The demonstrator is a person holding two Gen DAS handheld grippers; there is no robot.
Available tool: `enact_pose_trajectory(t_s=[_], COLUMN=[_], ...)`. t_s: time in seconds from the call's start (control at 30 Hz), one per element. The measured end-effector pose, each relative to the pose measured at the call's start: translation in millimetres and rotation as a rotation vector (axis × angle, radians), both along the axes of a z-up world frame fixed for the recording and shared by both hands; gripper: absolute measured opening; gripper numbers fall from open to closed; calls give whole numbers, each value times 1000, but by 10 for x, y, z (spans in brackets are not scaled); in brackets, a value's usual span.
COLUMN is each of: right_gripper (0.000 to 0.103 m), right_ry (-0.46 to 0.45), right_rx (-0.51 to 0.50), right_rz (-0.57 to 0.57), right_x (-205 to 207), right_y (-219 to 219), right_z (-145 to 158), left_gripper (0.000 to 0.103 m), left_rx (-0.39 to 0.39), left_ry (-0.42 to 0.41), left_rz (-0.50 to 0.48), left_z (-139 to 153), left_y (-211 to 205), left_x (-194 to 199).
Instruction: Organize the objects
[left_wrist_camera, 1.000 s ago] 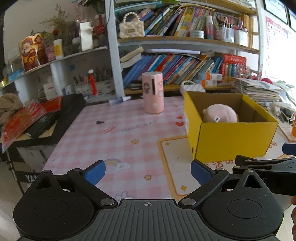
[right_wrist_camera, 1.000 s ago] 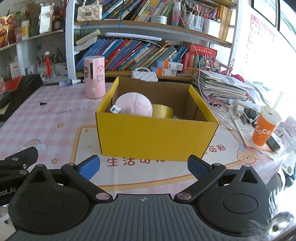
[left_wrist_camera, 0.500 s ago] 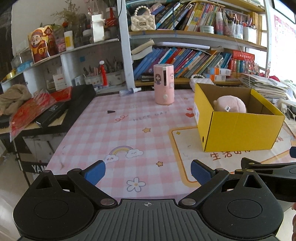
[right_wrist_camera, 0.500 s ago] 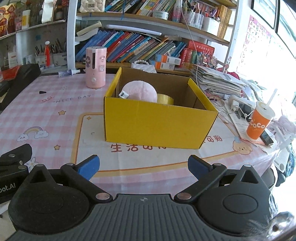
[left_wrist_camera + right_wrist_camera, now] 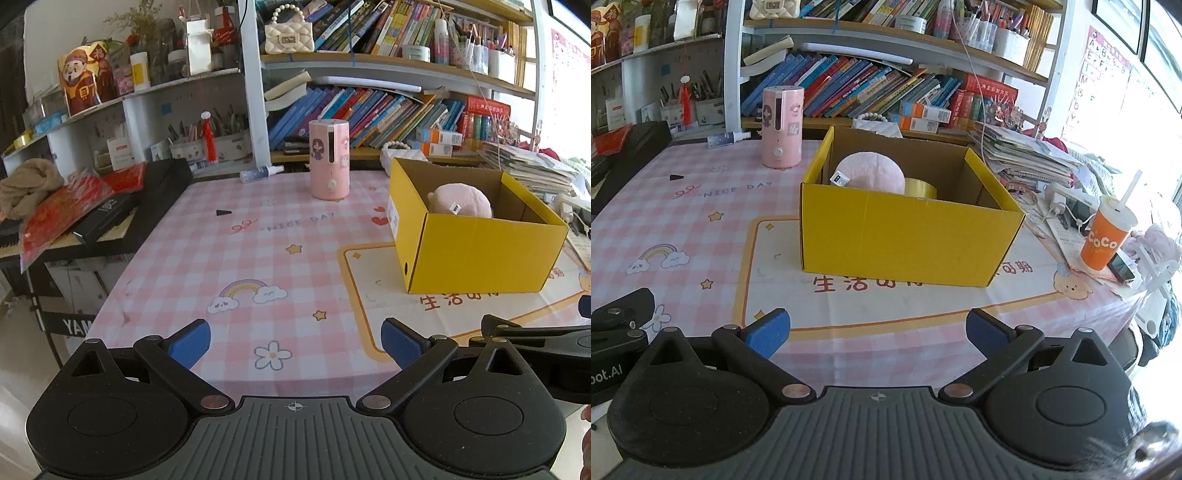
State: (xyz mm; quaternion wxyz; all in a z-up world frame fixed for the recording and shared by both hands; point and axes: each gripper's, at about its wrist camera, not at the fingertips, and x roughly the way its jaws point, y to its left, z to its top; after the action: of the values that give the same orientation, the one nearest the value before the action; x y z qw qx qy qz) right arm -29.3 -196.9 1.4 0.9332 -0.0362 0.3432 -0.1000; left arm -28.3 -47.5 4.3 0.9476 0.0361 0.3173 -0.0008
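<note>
Left wrist view: the left gripper (image 5: 295, 341) hangs over the near edge of the table (image 5: 236, 266), its blue-padded fingers (image 5: 190, 342) spread wide with nothing between them. Ahead of the right-hand finger and well apart from it stands the yellow box (image 5: 476, 254), open at the top, with a pink plush toy (image 5: 461, 201) inside. Straight ahead between the fingers, far across the checked cloth, a pink cylinder (image 5: 328, 160) stands upright. A small black piece (image 5: 222, 212) lies ahead of the left-hand finger.

In the right wrist view the right gripper (image 5: 877, 330) is likewise wide open and empty. The box sits directly ahead of the gap between its fingers, holding the plush toy and, just beside it, a roll of yellow tape (image 5: 919, 187). Beyond the right-hand finger an orange cup (image 5: 1106, 236) with a straw stands near the table edge.
</note>
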Motion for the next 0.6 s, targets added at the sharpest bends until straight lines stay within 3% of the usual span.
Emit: enact_pose_trajectory(t_s=[0.6], right_gripper=[103], right_ry=[15], right_rx=[3], right_rz=[13], right_x=[24], right_y=[39], right_z=[-20], left_gripper=[101], left_rx=[0], left_ry=[14], left_rz=[25], left_z=[-18], left_y=[27], left_x=[9])
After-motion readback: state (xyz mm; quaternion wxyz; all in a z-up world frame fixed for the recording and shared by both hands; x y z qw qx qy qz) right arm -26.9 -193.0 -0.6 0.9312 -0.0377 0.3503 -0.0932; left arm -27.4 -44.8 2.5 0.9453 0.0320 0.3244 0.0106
